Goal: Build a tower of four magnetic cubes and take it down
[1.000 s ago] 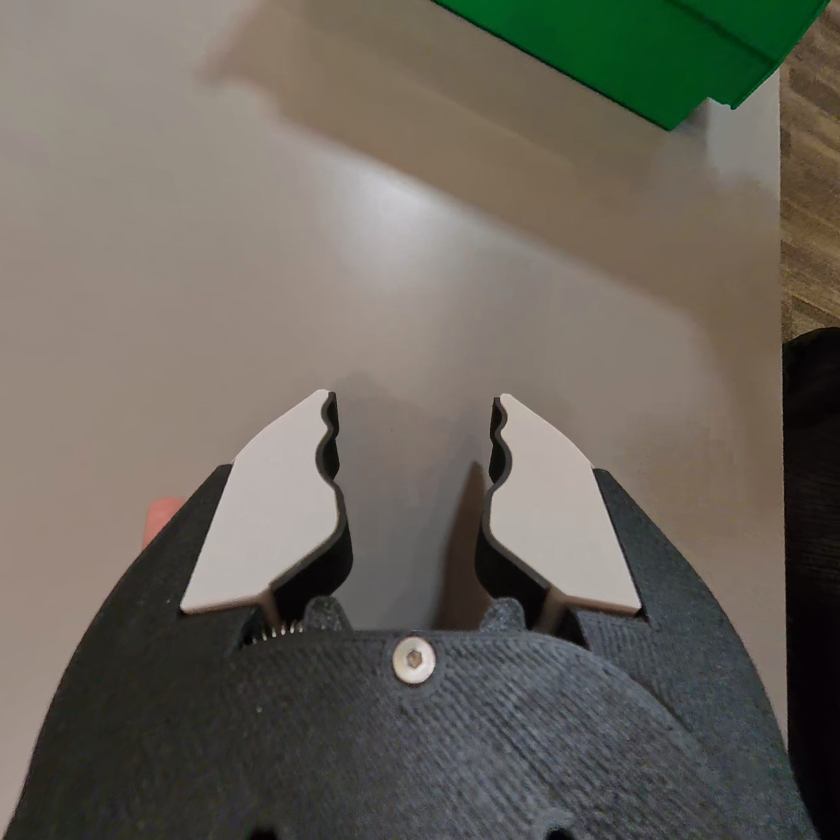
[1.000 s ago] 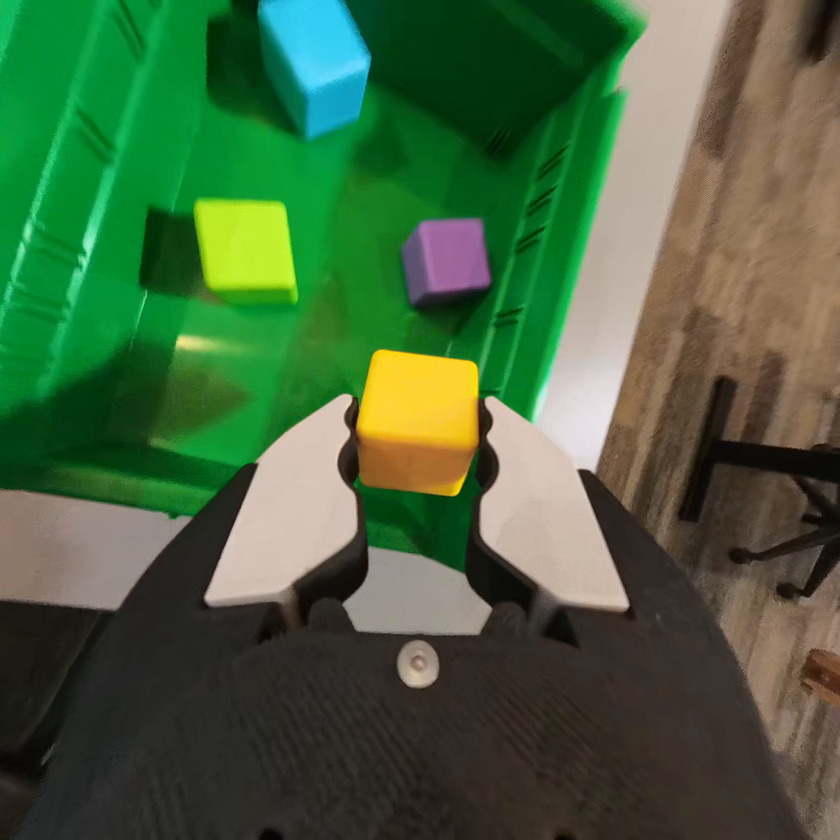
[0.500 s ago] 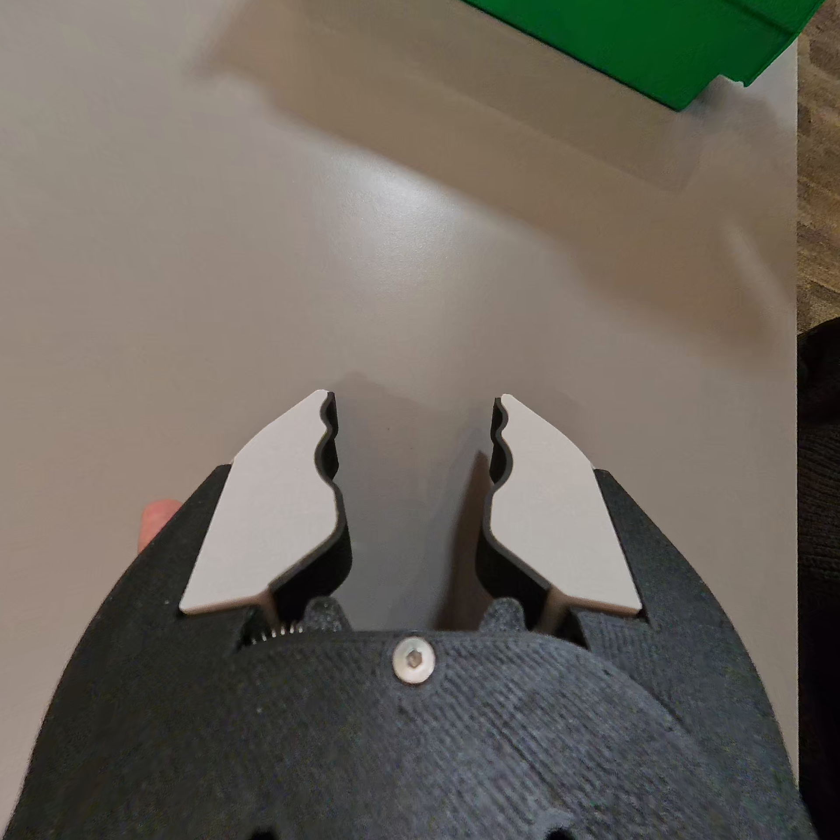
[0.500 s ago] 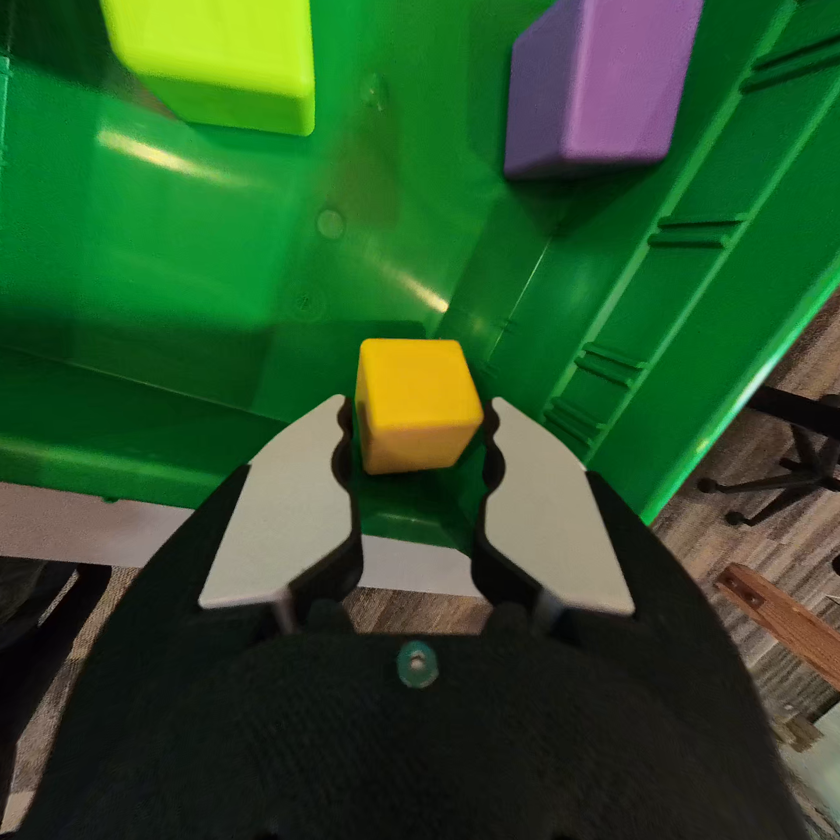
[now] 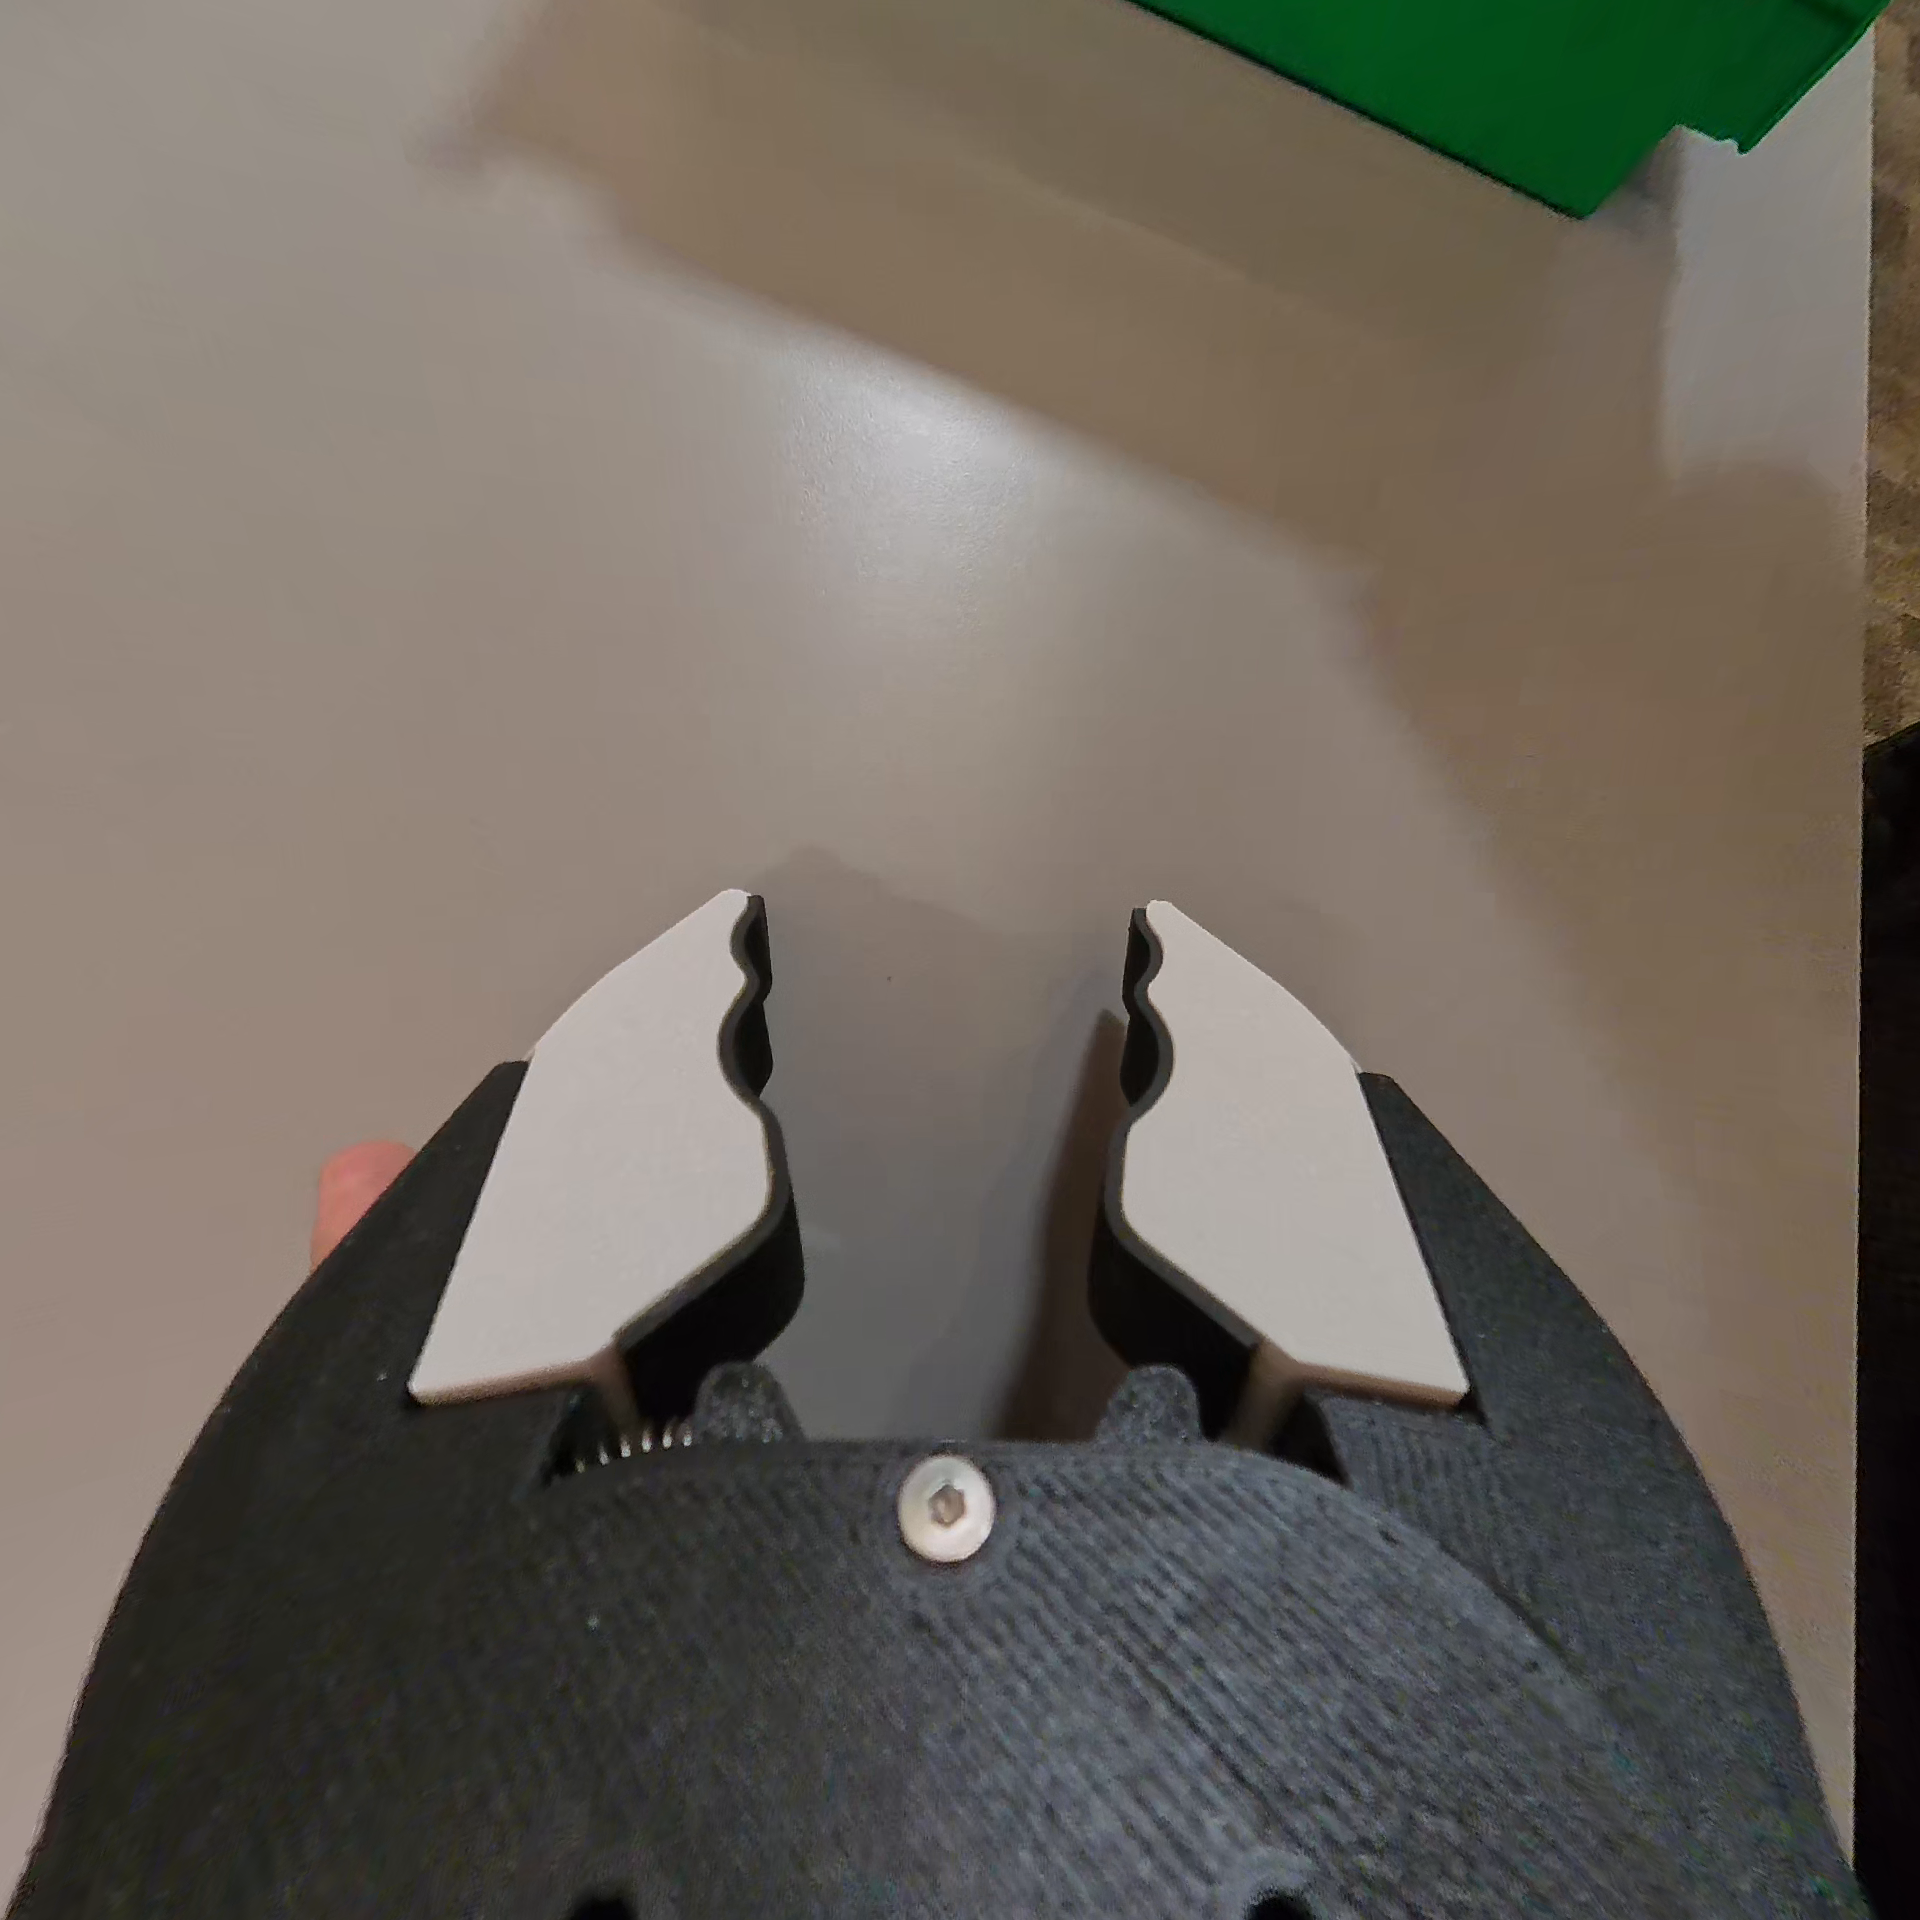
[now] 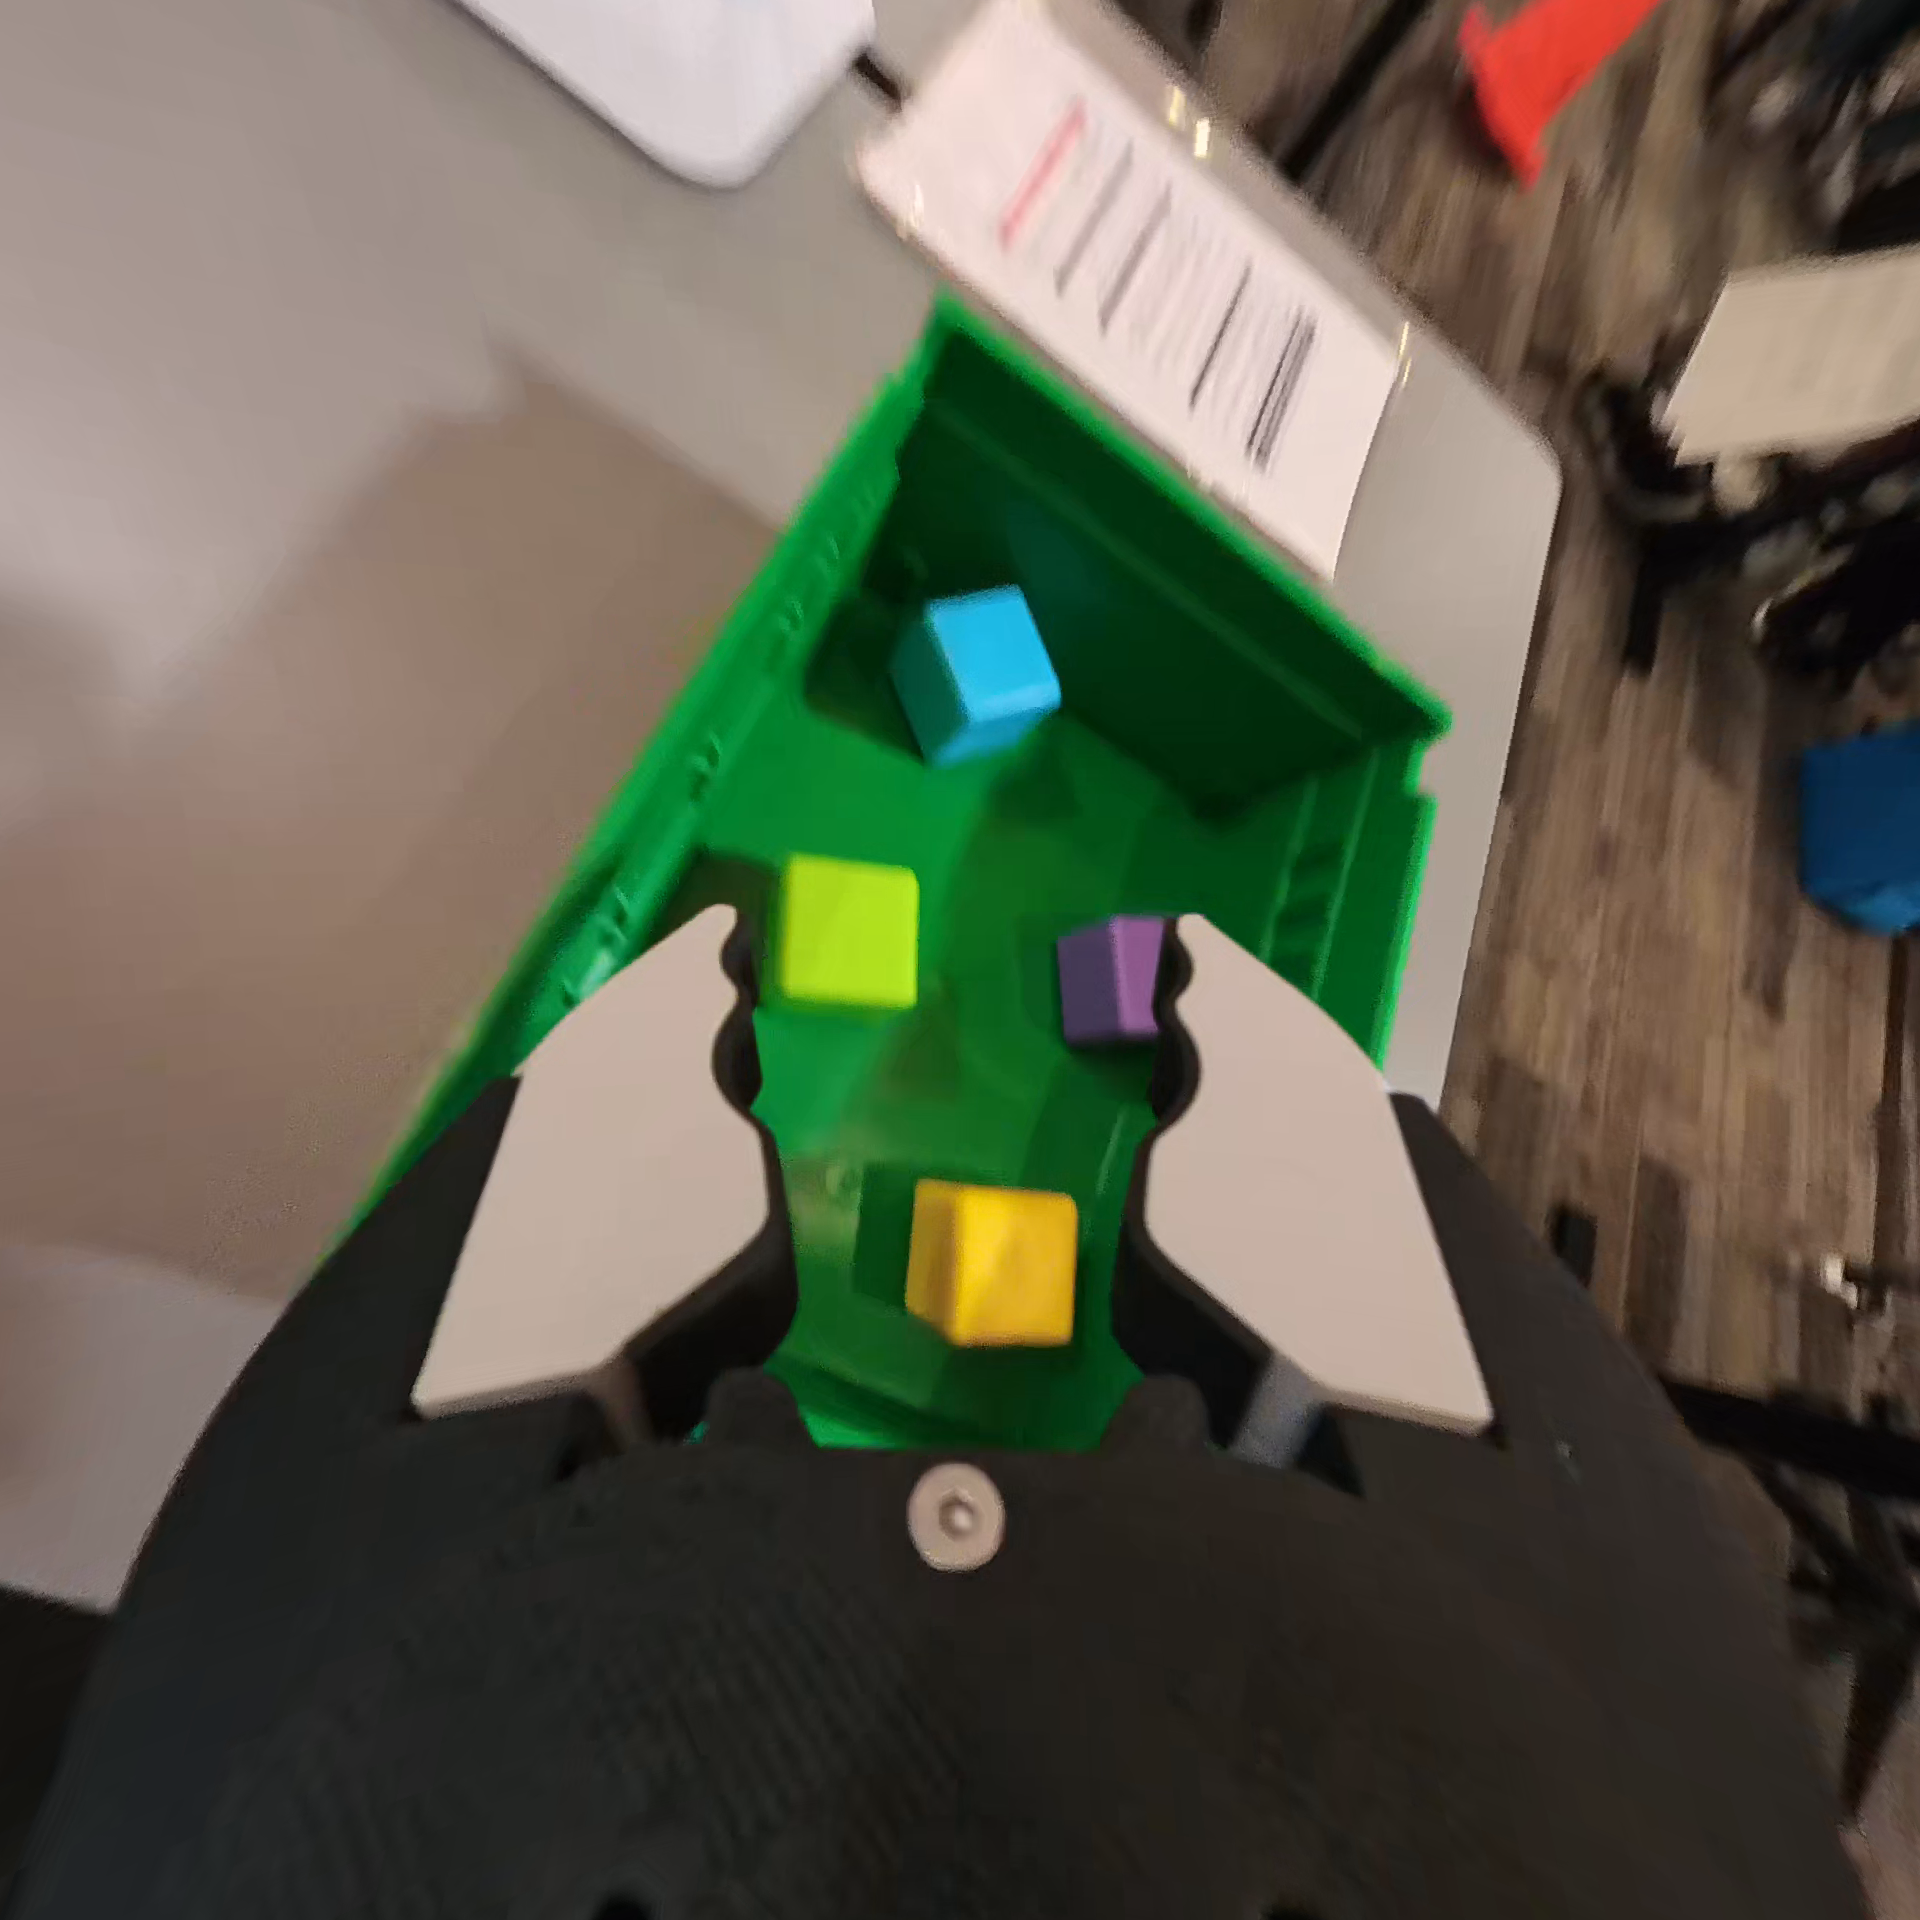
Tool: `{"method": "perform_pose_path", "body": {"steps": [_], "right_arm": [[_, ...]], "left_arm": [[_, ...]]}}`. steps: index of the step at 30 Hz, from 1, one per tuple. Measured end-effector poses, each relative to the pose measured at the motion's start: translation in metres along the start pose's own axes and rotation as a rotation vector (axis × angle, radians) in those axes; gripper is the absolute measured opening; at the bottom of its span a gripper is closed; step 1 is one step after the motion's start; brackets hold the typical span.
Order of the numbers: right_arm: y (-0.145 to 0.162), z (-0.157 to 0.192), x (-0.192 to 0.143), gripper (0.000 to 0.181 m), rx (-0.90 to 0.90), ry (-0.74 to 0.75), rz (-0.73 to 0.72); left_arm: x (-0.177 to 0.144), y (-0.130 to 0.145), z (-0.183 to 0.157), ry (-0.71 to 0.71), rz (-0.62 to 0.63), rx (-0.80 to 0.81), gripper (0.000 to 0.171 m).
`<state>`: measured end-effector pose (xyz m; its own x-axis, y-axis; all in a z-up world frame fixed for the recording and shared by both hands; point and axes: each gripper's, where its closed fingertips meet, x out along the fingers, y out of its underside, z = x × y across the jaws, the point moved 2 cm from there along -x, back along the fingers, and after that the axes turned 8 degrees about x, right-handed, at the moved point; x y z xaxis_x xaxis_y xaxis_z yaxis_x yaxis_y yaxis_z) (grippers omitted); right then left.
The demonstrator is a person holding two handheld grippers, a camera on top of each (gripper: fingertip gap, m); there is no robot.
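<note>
In the right wrist view my right gripper (image 6: 951, 925) is open and empty, high above a green bin (image 6: 644, 831). A yellow cube (image 6: 992, 1262) lies on the bin floor at its near end, below the gap between my fingers. A lime cube (image 6: 850, 935), a purple cube (image 6: 1110, 979) and a blue cube (image 6: 977, 670) lie farther in. In the left wrist view my left gripper (image 5: 948, 909) is open and empty over the bare grey table (image 5: 520, 571). A corner of the green bin (image 5: 1558, 83) shows at the top right.
A white printed sheet (image 6: 1143, 281) and a white flat object (image 6: 675, 73) lie on the table beyond the bin. The table's right edge (image 5: 1865, 727) borders a wood-look floor with a blue object (image 6: 1865, 842), a red object (image 6: 1527, 73) and chair legs. My right fingertips sit around 35 cm from my left ones.
My right gripper has opened and let go of the yellow cube, which now lies in the bin. The gripper has lifted well away from the bin. My left gripper has barely moved.
</note>
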<state>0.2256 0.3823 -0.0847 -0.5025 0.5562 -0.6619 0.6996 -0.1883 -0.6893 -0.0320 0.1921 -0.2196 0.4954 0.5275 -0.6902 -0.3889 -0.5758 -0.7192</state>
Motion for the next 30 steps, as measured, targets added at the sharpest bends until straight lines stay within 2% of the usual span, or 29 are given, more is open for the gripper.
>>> {"method": "perform_pose_path", "body": {"steps": [5, 8, 10, 13, 15, 17, 19, 23, 24, 27, 29, 30], "right_arm": [[-0.044, 0.043, 0.007, 0.071, -0.015, -0.032, -0.271], [-0.056, 0.063, 0.011, 0.071, -0.015, -0.035, -0.344], [-0.068, 0.076, 0.003, 0.066, -0.005, -0.042, -0.428], [-0.083, 0.094, -0.015, 0.043, 0.043, -0.003, -0.606], [-0.087, 0.112, -0.024, 0.040, -0.007, 0.019, -0.666], [-0.086, 0.140, -0.029, 0.040, 0.010, -0.064, -0.698], [-0.081, 0.170, -0.031, 0.042, 0.111, -0.201, -0.713], [-0.050, 0.218, -0.015, 0.052, 0.328, -0.422, -0.563], [-0.043, 0.226, -0.013, 0.052, 0.396, -0.468, -0.532], [-0.036, 0.233, -0.017, 0.049, 0.518, -0.546, -0.500], [-0.034, 0.233, -0.018, 0.039, 0.520, -0.551, -0.520], [-0.032, 0.235, -0.016, 0.028, 0.498, -0.558, -0.516]], "left_arm": [[0.001, 0.001, 0.001, -0.018, 0.010, 0.005, 0.064], [0.000, 0.000, 0.002, -0.050, 0.010, 0.018, 0.064], [-0.003, -0.003, 0.005, -0.092, -0.020, 0.031, 0.063], [-0.009, -0.009, 0.012, -0.172, -0.069, 0.046, 0.063], [-0.014, -0.014, 0.016, -0.211, -0.090, 0.030, 0.063], [-0.024, -0.022, 0.017, -0.254, -0.124, 0.004, 0.063], [-0.040, -0.034, 0.015, -0.308, -0.188, -0.023, 0.063], [-0.065, -0.038, 0.004, -0.378, -0.273, -0.101, 0.063], [-0.070, -0.034, 0.002, -0.407, -0.283, -0.126, 0.062], [-0.088, -0.024, -0.003, -0.489, -0.333, -0.203, 0.033], [-0.099, -0.019, -0.005, -0.526, -0.364, -0.253, 0.031], [-0.103, -0.016, -0.006, -0.537, -0.376, -0.276, 0.030]]}}
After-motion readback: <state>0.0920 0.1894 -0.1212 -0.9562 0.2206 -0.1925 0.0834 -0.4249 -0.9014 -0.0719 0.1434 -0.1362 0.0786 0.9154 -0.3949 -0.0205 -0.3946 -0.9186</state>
